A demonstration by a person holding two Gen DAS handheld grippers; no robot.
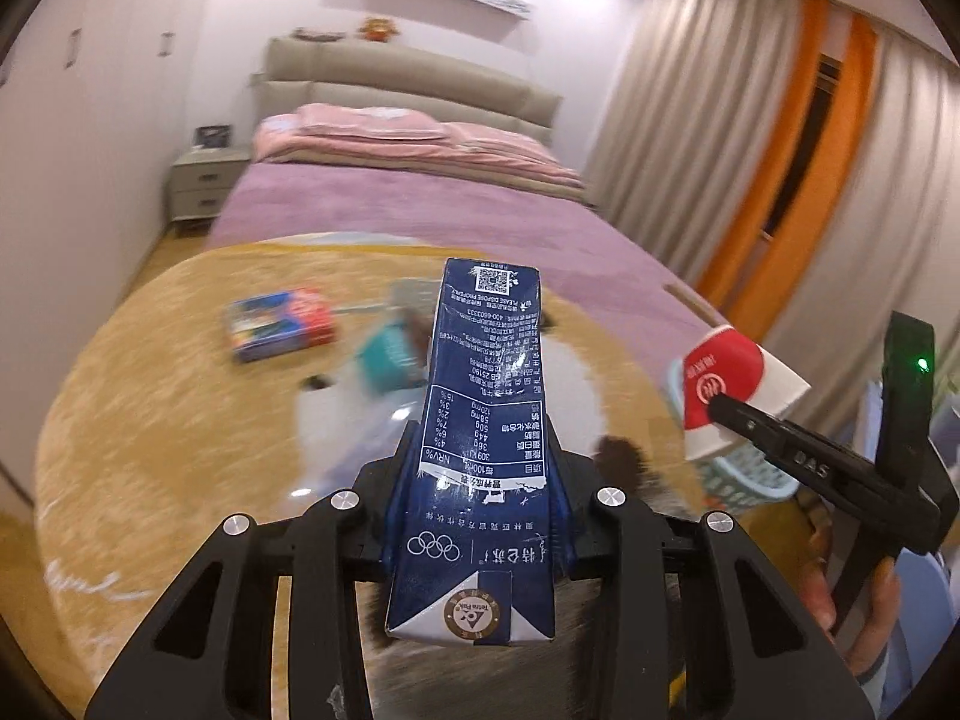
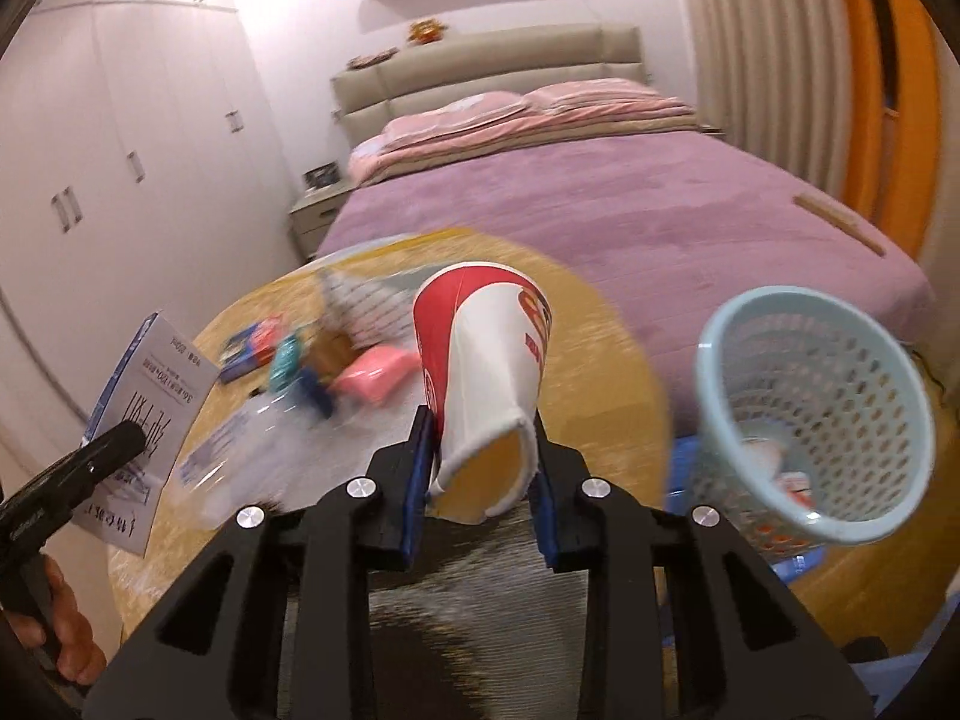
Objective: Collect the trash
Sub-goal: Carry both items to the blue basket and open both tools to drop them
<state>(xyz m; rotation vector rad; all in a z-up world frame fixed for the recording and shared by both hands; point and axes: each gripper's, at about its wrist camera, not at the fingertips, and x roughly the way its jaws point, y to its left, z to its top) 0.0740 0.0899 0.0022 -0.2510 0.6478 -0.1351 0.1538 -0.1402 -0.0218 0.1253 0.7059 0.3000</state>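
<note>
Left wrist view: the left tool (image 1: 480,480) grips a blue milk carton (image 1: 480,420) at frame centre, which hides blurred litter on the round rug (image 1: 150,420). At right, the right tool pinches a red-and-white paper cup (image 1: 729,384).

Right wrist view: the right tool (image 2: 480,456) clamps the squashed cup (image 2: 486,360). A pale blue basket (image 2: 816,414) sits lower right, its contents unclear; the carton (image 2: 150,420) is cut off at left.
</note>
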